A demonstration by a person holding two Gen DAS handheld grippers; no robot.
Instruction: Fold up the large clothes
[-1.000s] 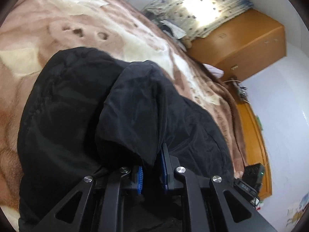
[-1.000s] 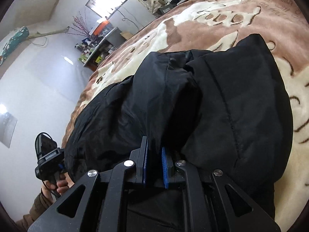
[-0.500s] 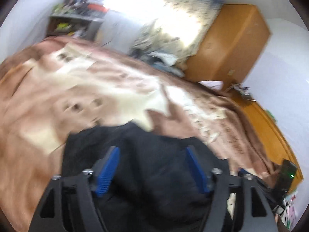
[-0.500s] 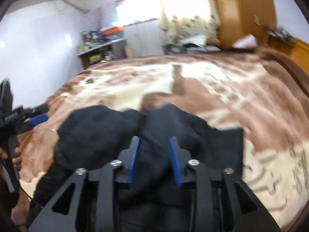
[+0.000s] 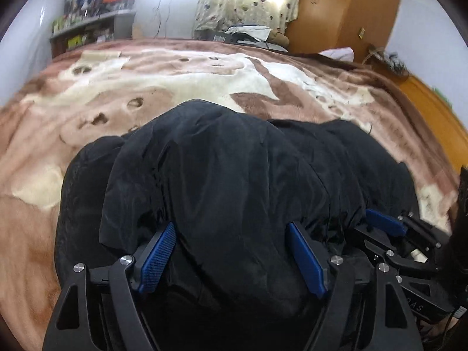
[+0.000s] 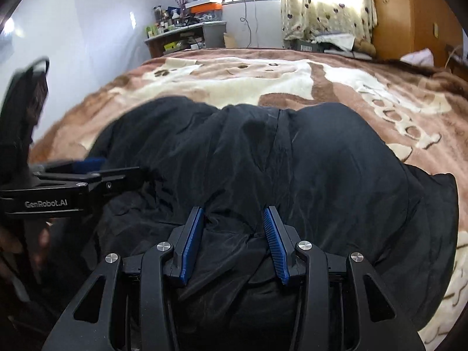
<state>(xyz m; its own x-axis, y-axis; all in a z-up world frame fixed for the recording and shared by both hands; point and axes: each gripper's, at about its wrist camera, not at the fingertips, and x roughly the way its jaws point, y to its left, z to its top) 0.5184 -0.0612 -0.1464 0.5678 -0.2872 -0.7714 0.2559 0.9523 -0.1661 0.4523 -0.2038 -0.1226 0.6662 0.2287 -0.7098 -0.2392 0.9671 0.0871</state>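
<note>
A large black jacket (image 5: 234, 181) lies bunched on the bed, folded over on itself; it also fills the right wrist view (image 6: 278, 161). My left gripper (image 5: 231, 234) is open, its blue pads wide apart over the near edge of the jacket, holding nothing. My right gripper (image 6: 234, 219) is open too, pads apart over the jacket's near fold. The right gripper shows at the right in the left wrist view (image 5: 389, 228), and the left gripper shows at the left in the right wrist view (image 6: 87, 172).
The jacket rests on a brown and cream blanket (image 5: 175, 87) that covers the bed (image 6: 234, 79). A wooden wardrobe (image 5: 345, 8), a curtained window (image 6: 321, 0) and a cluttered shelf (image 6: 181, 32) stand beyond the bed's far edge.
Both grippers were shut on folds of the black jacket one second ago. They have let go, opened and pulled back, and the jacket now lies folded on the bed.
</note>
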